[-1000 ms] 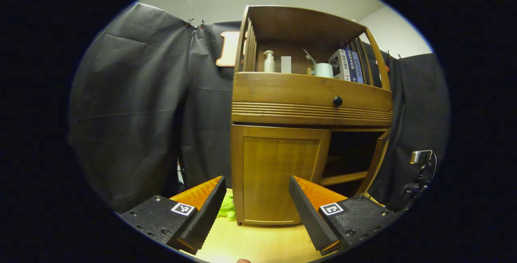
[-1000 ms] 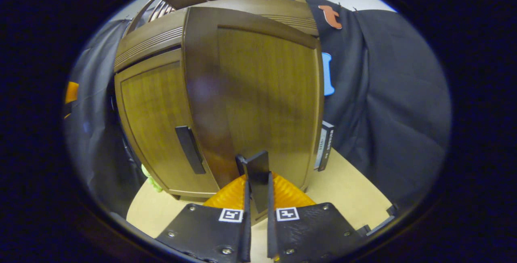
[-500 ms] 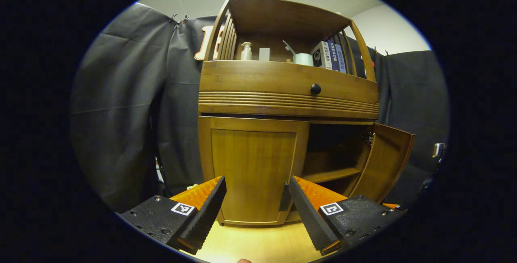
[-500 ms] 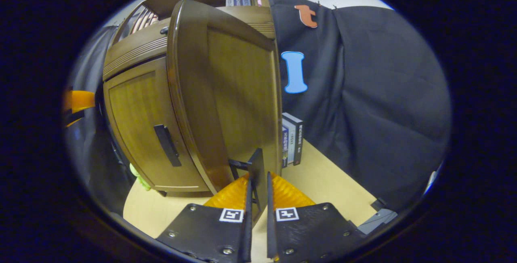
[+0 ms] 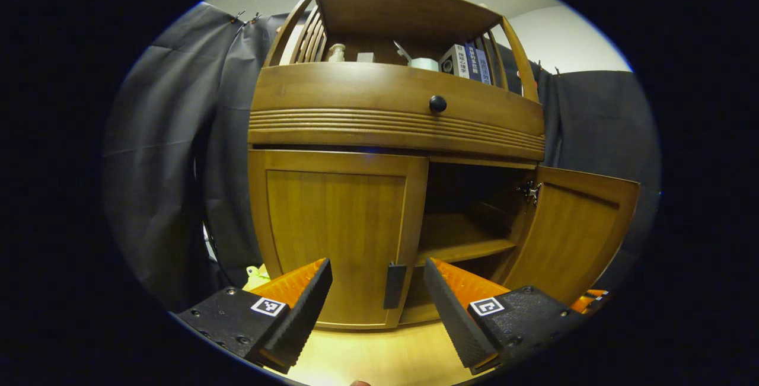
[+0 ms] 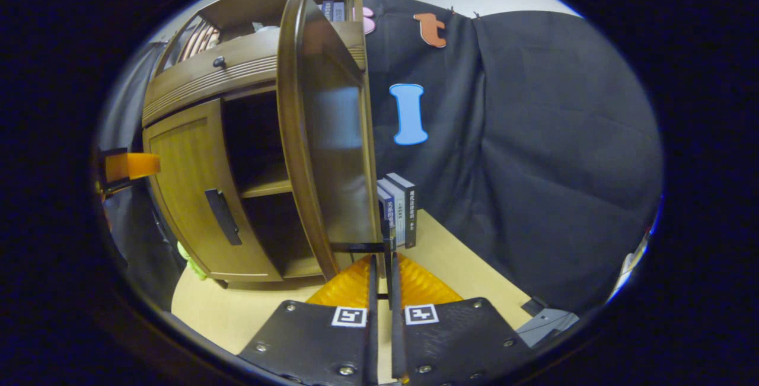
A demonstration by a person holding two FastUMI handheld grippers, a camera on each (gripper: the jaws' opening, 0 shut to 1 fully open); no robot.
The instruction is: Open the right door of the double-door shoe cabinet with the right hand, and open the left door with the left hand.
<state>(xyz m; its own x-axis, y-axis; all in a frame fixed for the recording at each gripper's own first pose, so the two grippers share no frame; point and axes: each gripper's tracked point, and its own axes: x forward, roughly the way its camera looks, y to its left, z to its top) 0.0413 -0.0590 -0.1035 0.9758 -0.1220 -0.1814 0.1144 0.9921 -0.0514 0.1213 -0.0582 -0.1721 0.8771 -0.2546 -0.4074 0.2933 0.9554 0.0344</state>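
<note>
- At lower centre of the left gripper view, the left gripper (image 5: 378, 300) has its jaws spread apart and holding nothing; the left door handle (image 5: 394, 286), a dark bar with its long axis upright, lies straight ahead between them and slightly right of their midline.
- The left door (image 5: 335, 232) is shut and fills the centre of that view; its handle sits on its right edge, beside the open compartment.
- At lower centre of the right gripper view, the right gripper (image 6: 380, 273) has its jaws clamped on the right door handle (image 6: 386, 241); the right door (image 6: 326, 137) stands swung out, seen nearly edge-on.
- The left gripper is judged the nearer to the remaining handle; the coming move calls for a short advance, then a closing across the upright bar.
- Compared with half a second ago: the right door has swung wider, exposing the inner shelf (image 6: 267, 187), and the shoe cabinet (image 5: 391, 113) looms larger in the left gripper view, with the handle now between the jaws.
</note>
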